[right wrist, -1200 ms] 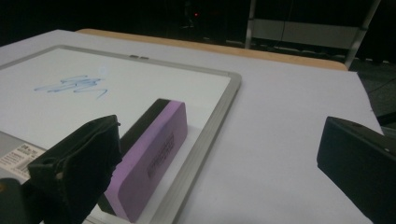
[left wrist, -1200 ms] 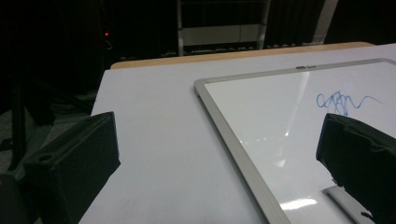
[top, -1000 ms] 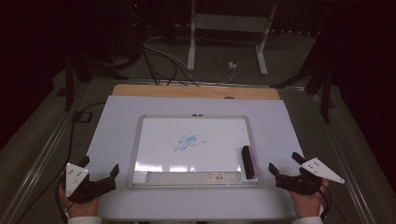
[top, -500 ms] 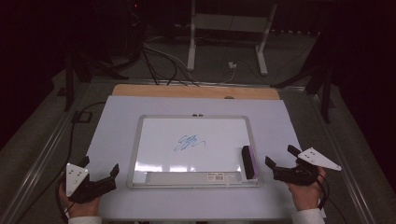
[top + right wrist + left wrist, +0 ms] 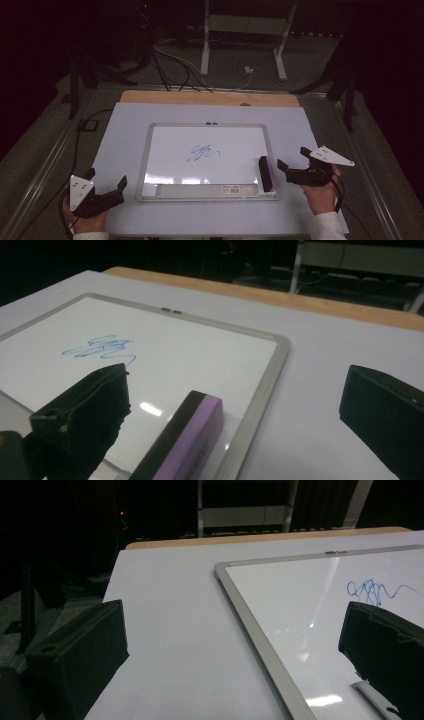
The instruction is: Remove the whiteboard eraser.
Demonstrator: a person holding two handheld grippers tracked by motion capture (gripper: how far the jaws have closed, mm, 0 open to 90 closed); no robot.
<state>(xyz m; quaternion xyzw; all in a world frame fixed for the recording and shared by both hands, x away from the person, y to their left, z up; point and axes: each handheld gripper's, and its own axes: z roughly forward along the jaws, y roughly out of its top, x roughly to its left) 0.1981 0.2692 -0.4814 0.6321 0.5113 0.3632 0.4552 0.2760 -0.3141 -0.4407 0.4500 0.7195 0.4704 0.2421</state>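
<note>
The whiteboard (image 5: 210, 160) lies flat in its grey frame, holding a blue scribble (image 5: 202, 152) near its middle and, at its right edge, the eraser (image 5: 265, 173). That eraser is a black-and-purple block whose long axis runs along the board's right side, one end toward the person and the other away. In the right gripper view it sits just inside the frame's corner, purple face turned to the frame. The right gripper (image 5: 289, 166) is close beside it, jaws spread wide and empty, pointing left at the block without touching it. The left gripper (image 5: 107, 181) rests near the board's lower left corner, jaws likewise spread with nothing between them. Under it all is a white sheet (image 5: 130, 125) over a wooden table (image 5: 150, 96), and beyond, a dark room with cables and a white stand (image 5: 245, 30) on the floor.
</note>
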